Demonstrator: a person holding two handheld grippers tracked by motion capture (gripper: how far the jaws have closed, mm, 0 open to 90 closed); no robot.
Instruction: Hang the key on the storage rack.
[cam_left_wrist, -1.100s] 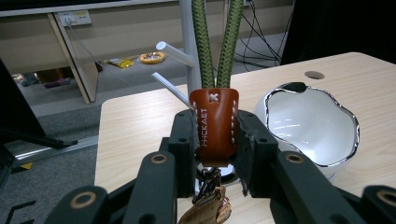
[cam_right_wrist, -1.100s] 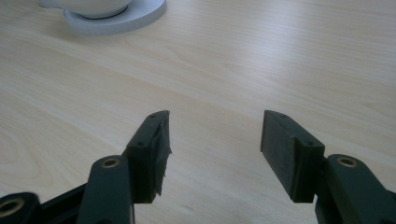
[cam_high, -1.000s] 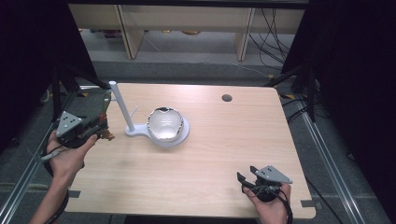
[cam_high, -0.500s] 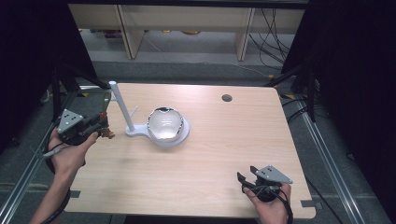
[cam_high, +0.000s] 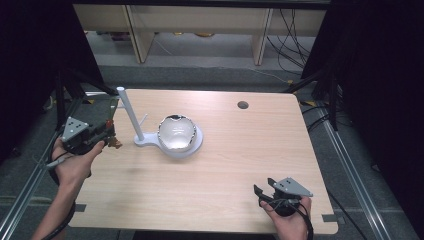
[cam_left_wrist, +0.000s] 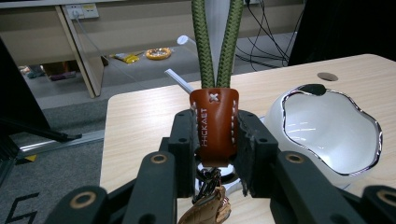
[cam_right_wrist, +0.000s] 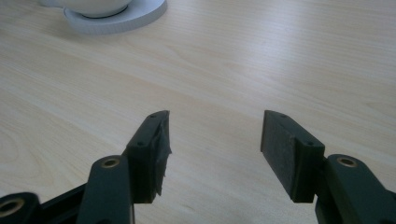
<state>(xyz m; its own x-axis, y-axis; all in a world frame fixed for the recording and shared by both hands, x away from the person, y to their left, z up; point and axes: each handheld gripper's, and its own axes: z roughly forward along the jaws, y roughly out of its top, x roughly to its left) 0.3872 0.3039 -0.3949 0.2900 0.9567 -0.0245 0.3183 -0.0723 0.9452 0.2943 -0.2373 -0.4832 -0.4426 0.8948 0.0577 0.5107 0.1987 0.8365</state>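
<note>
The left gripper (cam_left_wrist: 212, 140) is pinching the brown leather tab (cam_left_wrist: 215, 126) of a keychain lanyard between its two black pads; the tab bears stamped lettering and white stitching, and it stands upright in the grip. From the top of the tab an olive-green braided cord (cam_left_wrist: 215, 42) rises in a doubled loop out of the top of the left gripper view. Below the tab a metal ring and a small tan leather piece (cam_left_wrist: 208, 212) hang down between the jaws.

Taking the white stand (cam_high: 167, 140) with its upright post as landmark: in the high view the left gripper (cam_high: 102, 134) sits just left of the post's base, over the wooden table (cam_high: 225, 175), held in the person's left hand (cam_high: 75, 162). The shiny white bowl (cam_high: 176, 132) rests on the stand's round base, right of the post.

The right gripper (cam_right_wrist: 212, 154) is well away from the stand, toward the near right corner of the table, its jaws spread wide with only bare tabletop between them; it holds nothing. The person's right hand (cam_high: 287, 220) grips it from below.
</note>
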